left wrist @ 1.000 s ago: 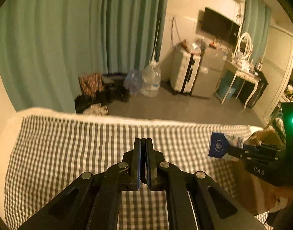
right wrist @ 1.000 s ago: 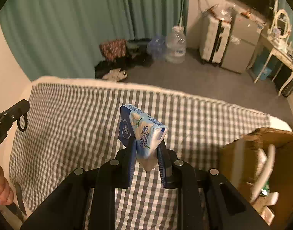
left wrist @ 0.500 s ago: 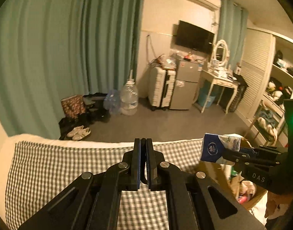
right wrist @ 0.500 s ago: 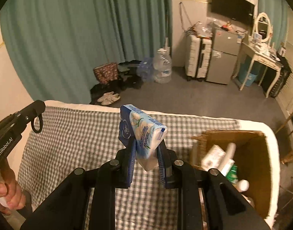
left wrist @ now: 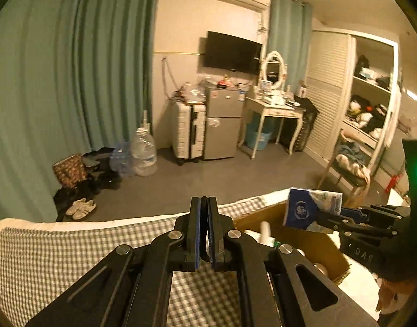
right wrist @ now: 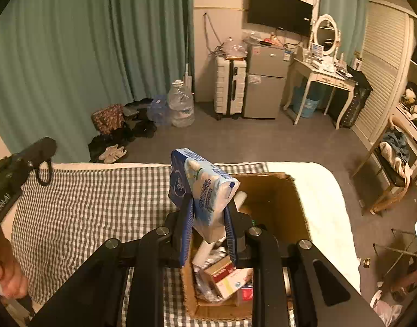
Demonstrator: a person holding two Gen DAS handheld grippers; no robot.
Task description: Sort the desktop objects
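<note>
The right gripper [right wrist: 208, 218] is clamped on a soft blue-and-white plastic-wrapped tissue pack [right wrist: 205, 188], which stands tilted up out of the jaws, its long axis running up and toward the left of the right wrist view. The open brown cardboard box [right wrist: 273, 188] on the grey-and-white checked cloth [right wrist: 99, 204] lies directly beneath and just beyond the pack, so I judge the coming move to be a short drop straight down into it. The box already holds several small cartons and white bottles. The pack looks squashy, pinched in at the waist by the pads. The left gripper [left wrist: 204, 231], jaws together and empty, hangs left of the box, farther from it.
</note>
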